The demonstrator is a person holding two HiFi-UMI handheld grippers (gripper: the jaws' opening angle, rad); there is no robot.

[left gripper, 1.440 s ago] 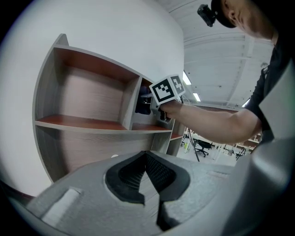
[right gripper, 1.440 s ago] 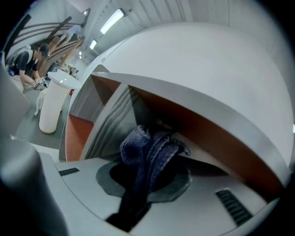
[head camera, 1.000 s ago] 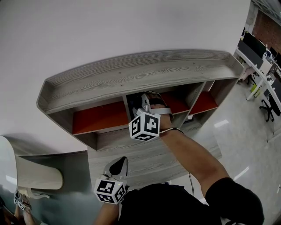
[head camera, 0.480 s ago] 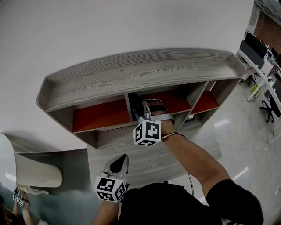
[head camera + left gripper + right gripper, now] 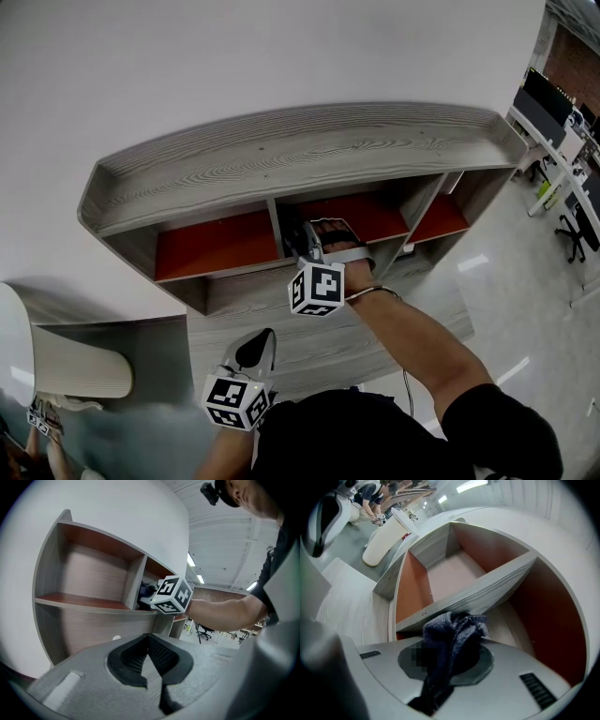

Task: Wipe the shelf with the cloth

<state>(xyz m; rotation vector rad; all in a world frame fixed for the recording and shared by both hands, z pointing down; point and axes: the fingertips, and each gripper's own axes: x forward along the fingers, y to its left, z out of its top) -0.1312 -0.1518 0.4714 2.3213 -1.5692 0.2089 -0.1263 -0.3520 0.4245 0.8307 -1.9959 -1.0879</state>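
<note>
A grey wood-grain shelf unit with orange-red inner panels (image 5: 281,155) was seen standing on a grey wood-grain tabletop (image 5: 394,323) against a white wall (image 5: 234,56). The right gripper (image 5: 306,240) was reached into the middle compartment of the shelf unit, close beside the upright partition on that compartment's left. Its marker cube (image 5: 317,289) was kept just outside the compartment's front edge, with the person's forearm (image 5: 412,342) stretched out behind it.

In the right gripper view, a dark blue terry cloth (image 5: 452,632) was held pinched between the fingers of the right gripper (image 5: 447,663). The cloth was bunched up ahead of the fingertips, and its crumpled end was shown at the edge of the grey partition (image 5: 487,592). Whether the cloth was pressed on the wood or only just beside it could not be told. The pale floor of the compartment and its orange-red walls were seen beyond the cloth.

The left gripper (image 5: 255,350) was held low over the tabletop, close to the person's body and well apart from the shelf unit's compartments, with its marker cube (image 5: 234,405) nearest the camera. In the left gripper view, the dark ribbed fingers (image 5: 161,656) were shown pressed together at their tips, with nothing gripped between them.
</note>
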